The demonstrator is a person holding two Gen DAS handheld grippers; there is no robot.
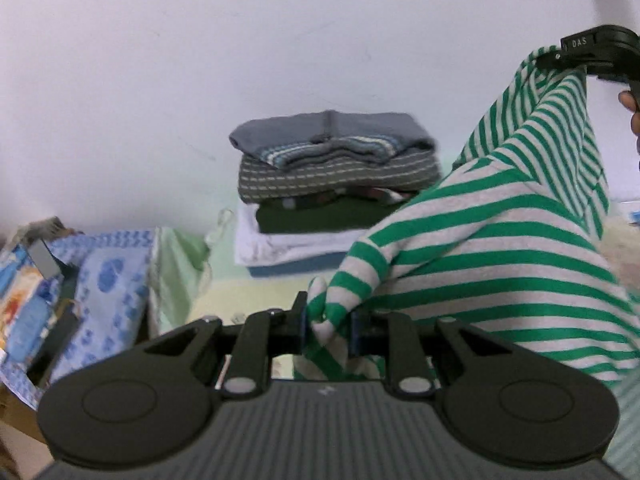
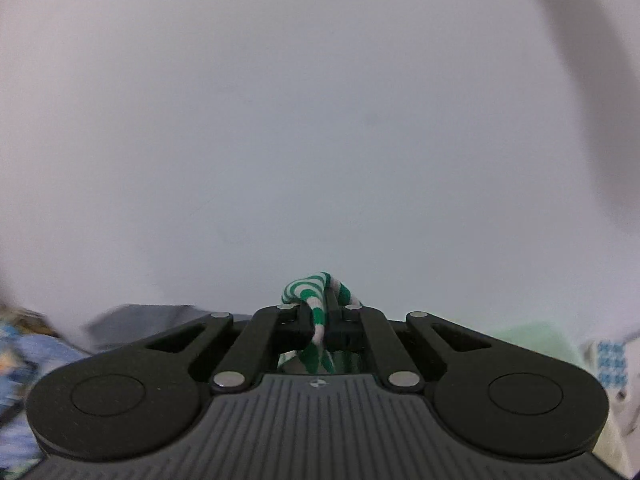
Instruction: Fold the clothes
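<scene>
A green-and-white striped garment (image 1: 492,240) hangs stretched between both grippers, lifted off the bed. My left gripper (image 1: 330,316) is shut on one bunched corner of it at the bottom middle of the left wrist view. My right gripper (image 1: 560,54) shows at the upper right of that view, pinching the other corner higher up, with a person's fingers just behind it. In the right wrist view the right gripper (image 2: 324,312) is shut on a thin fold of the striped garment (image 2: 316,284), facing a bare white wall.
A stack of folded clothes (image 1: 336,172) sits on a white cloth against the wall (image 1: 200,80), behind the garment. A blue patterned fabric (image 1: 104,276) and a pale green sheet (image 1: 176,268) lie at the left. A cardboard box edge (image 1: 16,416) shows at lower left.
</scene>
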